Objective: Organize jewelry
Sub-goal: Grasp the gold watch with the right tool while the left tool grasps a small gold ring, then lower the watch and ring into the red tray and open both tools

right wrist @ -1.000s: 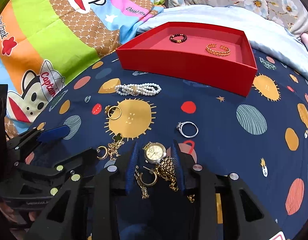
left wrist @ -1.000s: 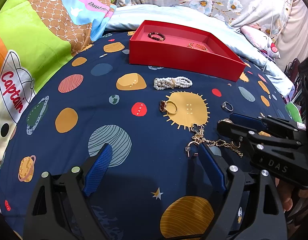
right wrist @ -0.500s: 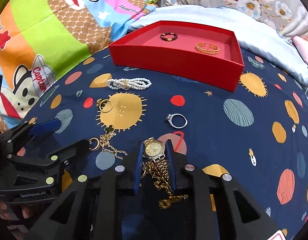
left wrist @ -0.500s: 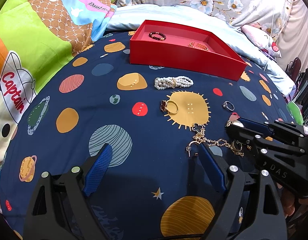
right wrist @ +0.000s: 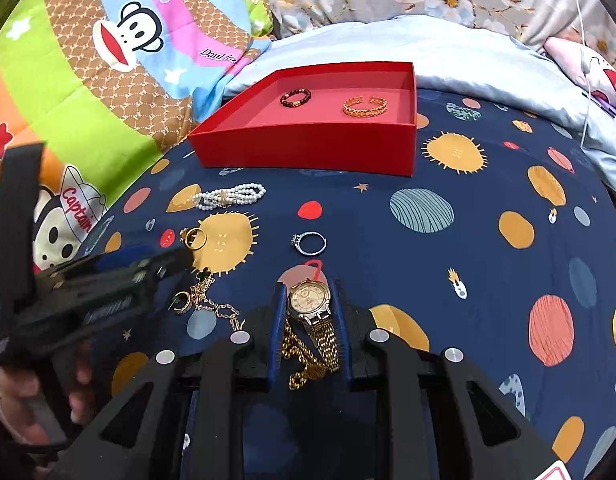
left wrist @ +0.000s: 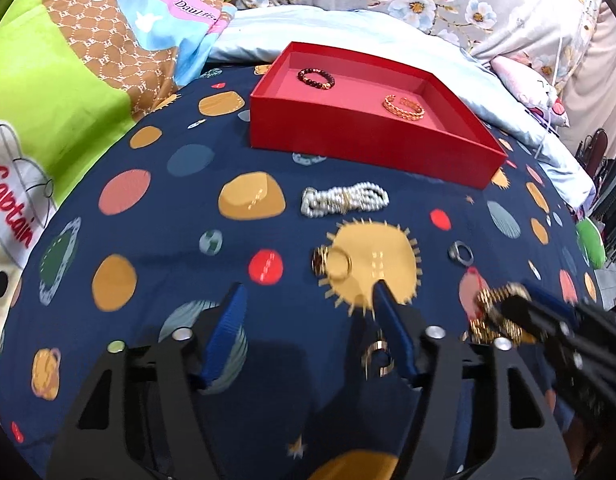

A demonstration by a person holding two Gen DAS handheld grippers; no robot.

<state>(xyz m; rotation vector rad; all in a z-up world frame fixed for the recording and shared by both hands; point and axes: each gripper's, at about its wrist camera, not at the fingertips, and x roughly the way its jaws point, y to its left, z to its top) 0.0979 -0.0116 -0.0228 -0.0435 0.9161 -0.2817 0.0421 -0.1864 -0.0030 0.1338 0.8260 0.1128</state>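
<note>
gold watch (right wrist: pixel 310 300) pinched between right fingers (right wrist: pixel 276 322); left fingers (left wrist: pixel 228 328) spread.

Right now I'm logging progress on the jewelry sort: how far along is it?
Done: beaded bracelet and gold bangle lie in the red box. In hand: right gripper is shut on the gold watch. Left: pearl bracelet, gold ring, silver ring, chain necklace; left gripper open.

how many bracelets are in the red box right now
2: a dark bead bracelet toward the far left of the red box, and a gold bracelet to its right.
</note>
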